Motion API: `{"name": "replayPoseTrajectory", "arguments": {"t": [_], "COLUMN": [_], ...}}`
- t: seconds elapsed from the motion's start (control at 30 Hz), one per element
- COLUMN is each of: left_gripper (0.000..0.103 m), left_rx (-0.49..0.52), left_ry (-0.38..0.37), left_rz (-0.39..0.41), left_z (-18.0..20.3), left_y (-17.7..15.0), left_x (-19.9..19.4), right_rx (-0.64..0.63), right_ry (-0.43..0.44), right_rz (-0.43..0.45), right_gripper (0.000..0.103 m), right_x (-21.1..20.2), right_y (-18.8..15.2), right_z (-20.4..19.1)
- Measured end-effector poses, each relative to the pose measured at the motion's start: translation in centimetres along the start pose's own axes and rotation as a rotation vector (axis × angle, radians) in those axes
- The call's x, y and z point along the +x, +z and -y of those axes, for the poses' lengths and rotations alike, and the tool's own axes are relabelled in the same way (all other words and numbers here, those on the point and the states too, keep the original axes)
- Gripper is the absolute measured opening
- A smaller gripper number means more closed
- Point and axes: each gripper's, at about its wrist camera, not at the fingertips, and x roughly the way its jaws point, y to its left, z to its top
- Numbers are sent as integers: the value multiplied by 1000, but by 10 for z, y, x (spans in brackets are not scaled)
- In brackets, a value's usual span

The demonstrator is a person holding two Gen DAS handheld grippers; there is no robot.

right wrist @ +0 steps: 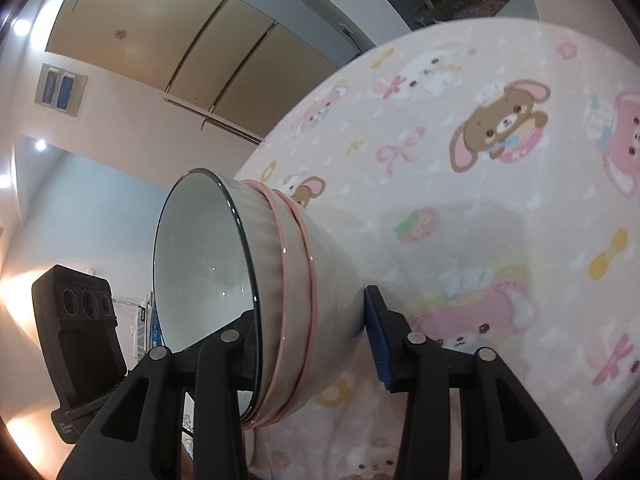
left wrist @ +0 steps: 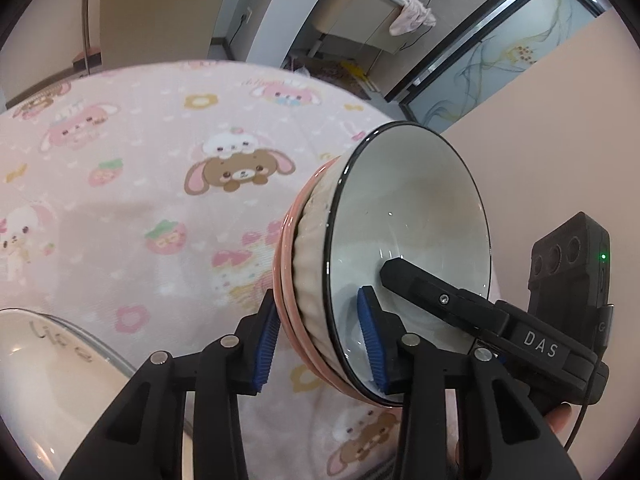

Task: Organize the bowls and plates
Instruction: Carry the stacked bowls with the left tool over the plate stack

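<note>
The stack of nested bowls (left wrist: pixel 400 248), tipped on edge above the pink cartoon tablecloth (left wrist: pixel 140 168), is clamped at its rims by both the left gripper (left wrist: pixel 320 340) and right gripper (right wrist: pixel 308 336), probably sharing its weight for a lift.

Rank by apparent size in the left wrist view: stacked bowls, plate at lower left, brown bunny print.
1. stacked bowls, though nearness to the camera inflates them.
2. plate, cropped by the frame, so unsure.
3. brown bunny print.
</note>
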Motion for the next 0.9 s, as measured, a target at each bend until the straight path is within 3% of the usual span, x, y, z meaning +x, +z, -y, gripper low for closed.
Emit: {"name": "replayPoseTrajectory", "arguments": {"t": [0.43, 0.9], "left_gripper": [41, 41], "left_rx": [-18, -116], "left_ry": [16, 80], "left_rz": [114, 215], "left_z": [-1, -72], "left_y": [-25, -79], "left_x": [-87, -176], "right_rx": [-118, -196], "right_ry": [38, 86], "right_rz": [-14, -141], "right_gripper": [40, 40], "right_x": [-28, 8], "right_y": [-18, -69], "right_z": [-77, -162]}}
